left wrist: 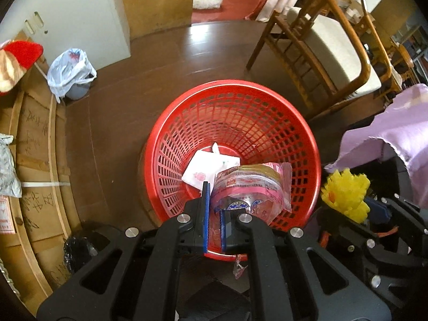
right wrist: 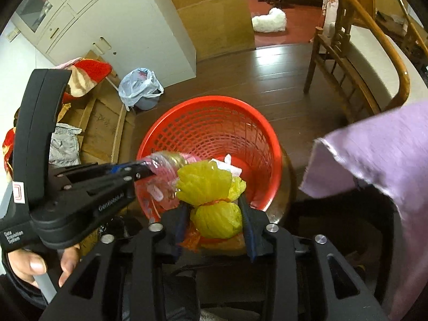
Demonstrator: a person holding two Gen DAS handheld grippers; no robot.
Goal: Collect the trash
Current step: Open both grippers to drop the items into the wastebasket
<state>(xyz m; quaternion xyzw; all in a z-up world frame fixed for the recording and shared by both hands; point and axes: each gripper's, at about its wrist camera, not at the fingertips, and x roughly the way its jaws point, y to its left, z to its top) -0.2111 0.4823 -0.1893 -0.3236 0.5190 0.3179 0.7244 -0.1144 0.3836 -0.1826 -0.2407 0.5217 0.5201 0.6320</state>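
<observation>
Left wrist view. The left tongs [left wrist: 214, 214] point steeply down over a red mesh wastebasket [left wrist: 187, 123] standing on the dark wooden floor [left wrist: 117, 123]. Their blue-padded jaws stand nearly pressed together, pinching the edge of a pink-and-clear printed plastic wrapper [left wrist: 251, 190], which hangs just ahead of the fingertips, inside the basket's rim. Beyond the wrapper, at the basket's bottom, lies a white paper packet [left wrist: 200, 168]. To the right of the left tongs, just beside the basket's rim, a yellow bundle [left wrist: 345, 195] shows at the tip of the right tongs. Far ahead to the left stands a small bin lined with a white plastic bag [left wrist: 69, 72]; ahead to the right, a wooden chair [left wrist: 321, 61].

Right wrist view. The right tongs [right wrist: 214, 214] hang above the near rim of the same wastebasket [right wrist: 214, 112]. Their jaws are partly spread, with a yellow crinkled bundle tied at its waist by an orange string [right wrist: 216, 219] between them; whether the pads press on it cannot be told. To the left, the left tongs [right wrist: 144, 172] reach over the basket's rim with the wrapper [right wrist: 163, 171]. A hand [right wrist: 32, 267] grips their handle. A lilac cloth [right wrist: 374, 155] lies to the right.
</observation>
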